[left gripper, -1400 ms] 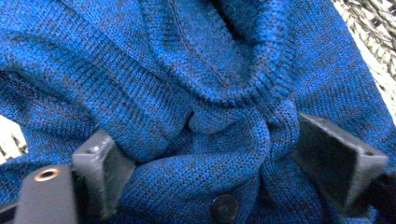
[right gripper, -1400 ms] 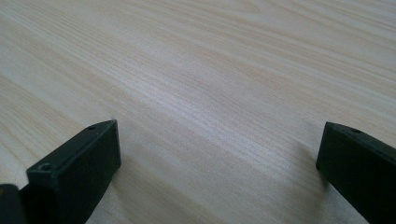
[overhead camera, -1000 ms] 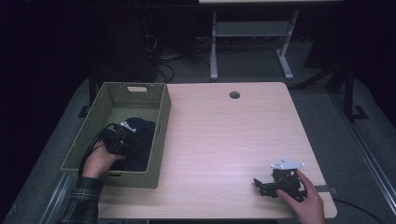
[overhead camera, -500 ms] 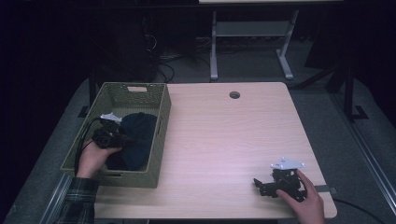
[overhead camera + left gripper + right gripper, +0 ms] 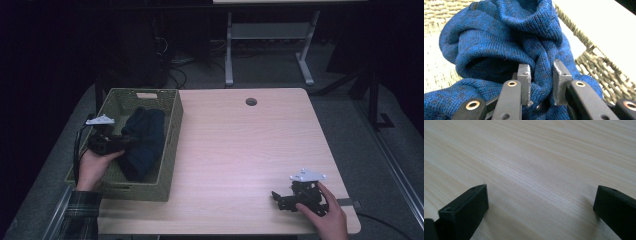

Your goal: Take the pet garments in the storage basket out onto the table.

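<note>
Dark blue knit garment (image 5: 144, 142), crumpled in thick folds, lies inside woven olive-green basket (image 5: 172, 145) at left of the high view, on the left part of the light wood surface (image 5: 250, 150). A fold is pinched between the jaws of the left claw (image 5: 541, 75); ribbed knit texture visible

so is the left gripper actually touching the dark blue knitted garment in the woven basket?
Touching. The left gripper view shows the left gripper with both jaws pressed against a fold of the dark blue knitted garment, pinching it between them.
</note>
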Action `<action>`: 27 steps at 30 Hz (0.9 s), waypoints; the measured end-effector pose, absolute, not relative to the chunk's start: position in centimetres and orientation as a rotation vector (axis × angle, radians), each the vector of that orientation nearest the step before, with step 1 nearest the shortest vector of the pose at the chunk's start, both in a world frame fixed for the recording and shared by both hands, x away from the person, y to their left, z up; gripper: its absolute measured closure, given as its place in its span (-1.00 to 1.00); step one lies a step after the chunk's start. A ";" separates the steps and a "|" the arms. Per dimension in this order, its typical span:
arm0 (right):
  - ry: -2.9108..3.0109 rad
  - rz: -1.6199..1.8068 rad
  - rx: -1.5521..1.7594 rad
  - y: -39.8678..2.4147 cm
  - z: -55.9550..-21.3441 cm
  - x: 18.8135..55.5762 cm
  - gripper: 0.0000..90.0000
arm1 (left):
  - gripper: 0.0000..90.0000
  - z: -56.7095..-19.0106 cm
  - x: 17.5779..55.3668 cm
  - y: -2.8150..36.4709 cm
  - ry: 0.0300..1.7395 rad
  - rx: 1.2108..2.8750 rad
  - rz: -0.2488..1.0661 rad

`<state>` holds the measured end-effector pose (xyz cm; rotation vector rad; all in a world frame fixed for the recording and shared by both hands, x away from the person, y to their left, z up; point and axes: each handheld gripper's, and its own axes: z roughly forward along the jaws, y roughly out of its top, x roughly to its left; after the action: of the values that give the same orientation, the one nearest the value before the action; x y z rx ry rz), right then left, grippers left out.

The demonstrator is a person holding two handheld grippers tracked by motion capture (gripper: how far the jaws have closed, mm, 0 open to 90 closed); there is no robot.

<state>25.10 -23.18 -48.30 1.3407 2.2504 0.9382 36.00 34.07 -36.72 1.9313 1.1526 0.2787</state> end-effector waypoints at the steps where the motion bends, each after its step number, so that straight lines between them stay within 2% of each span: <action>1: 2.250 0.938 1.340 -23.2 -48.3 25.1 -1.00 | 0.60 -36.7 36.0 34.2 1.149 1.920 0.281; 17: 2.250 0.938 1.341 -23.2 -48.3 25.1 -1.00 | 0.60 -34.2 35.3 34.8 1.023 1.815 0.306; 27: 2.250 0.938 1.341 -23.2 -48.3 25.1 -1.00 | 0.60 -31.9 34.5 33.7 0.933 1.773 0.315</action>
<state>25.11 -23.18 -48.30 1.3407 2.2504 0.9379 34.54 33.75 -31.88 1.7727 0.9331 0.3150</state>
